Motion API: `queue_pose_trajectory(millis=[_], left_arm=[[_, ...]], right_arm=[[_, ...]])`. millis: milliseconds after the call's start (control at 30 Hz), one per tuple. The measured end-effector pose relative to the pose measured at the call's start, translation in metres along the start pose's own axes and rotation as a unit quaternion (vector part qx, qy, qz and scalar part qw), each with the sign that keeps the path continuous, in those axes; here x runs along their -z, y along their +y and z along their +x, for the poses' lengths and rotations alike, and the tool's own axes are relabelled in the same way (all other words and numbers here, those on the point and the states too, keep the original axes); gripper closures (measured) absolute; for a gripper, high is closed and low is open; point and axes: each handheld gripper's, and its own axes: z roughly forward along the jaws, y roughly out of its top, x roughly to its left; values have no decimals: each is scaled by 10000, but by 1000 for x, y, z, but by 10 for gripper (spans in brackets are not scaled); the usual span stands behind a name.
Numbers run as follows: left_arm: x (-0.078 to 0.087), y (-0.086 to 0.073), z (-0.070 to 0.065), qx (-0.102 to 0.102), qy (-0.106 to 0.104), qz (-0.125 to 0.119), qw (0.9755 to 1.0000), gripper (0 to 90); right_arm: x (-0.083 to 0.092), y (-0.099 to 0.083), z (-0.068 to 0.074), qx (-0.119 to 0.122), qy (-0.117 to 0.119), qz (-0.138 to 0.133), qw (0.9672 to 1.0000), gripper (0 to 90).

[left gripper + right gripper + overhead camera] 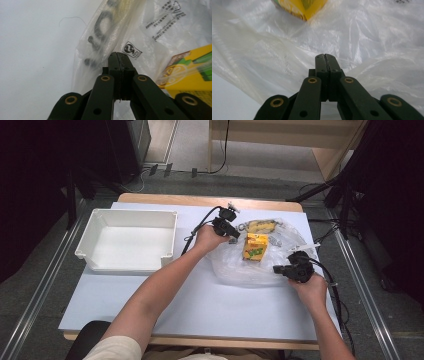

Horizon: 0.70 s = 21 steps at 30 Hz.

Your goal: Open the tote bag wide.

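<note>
A clear plastic bag (250,265) lies crumpled on the right half of the table, with a yellow carton (255,246) resting on it and a yellowish packet (260,225) behind that. My left gripper (235,235) is at the bag's far left edge, its jaws pressed together with nothing between them. In the left gripper view the shut jaws (120,55) point at the bag (140,32), the carton (192,75) to their right. My right gripper (276,269) is at the bag's near right edge, also shut. Its tips (325,56) hover over crinkled plastic (287,50), the carton (302,7) beyond.
An empty white tray (100,227) stands on the left of the table. The pale tabletop (200,310) lies bare between tray and bag. Cables (340,300) trail from the right gripper off the table's right edge. Dark stands and floor rails surround the table.
</note>
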Motion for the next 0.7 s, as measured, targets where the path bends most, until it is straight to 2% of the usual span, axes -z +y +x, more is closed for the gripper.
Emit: queue_pose_trajectory(millis=[33, 200, 267, 333, 467, 533, 600, 700], left_arm=[[-1, -1, 0, -28, 50, 6, 10000, 900], [-2, -3, 5, -109, 172, 16, 9998, 900], [-1, -5, 8, -6, 157, -73, 9998, 900], [1, -6, 12, 24, 120, -64, 9999, 900], [3, -9, 15, -21, 141, -115, 9998, 900], [3, -9, 15, 69, 119, -160, 9998, 900], [4, -8, 14, 48, 80, -94, 9999, 890], [8, -8, 9, -49, 35, -170, 9998, 882]], right_arm=[[2, -5, 0, 74, 16, -54, 10000, 900], [7, -14, -1, 112, 24, -110, 9999, 900], [12, -20, -3, 30, 21, -95, 9999, 900], [18, -29, -4, -71, 36, -108, 9999, 900], [23, -36, -3, -84, 12, -91, 9999, 900], [25, -39, -1, -42, -18, -66, 10000, 900], [26, -39, 1, -33, -40, -32, 10000, 900], [25, -37, -2, -130, 17, 4, 9999, 900]])
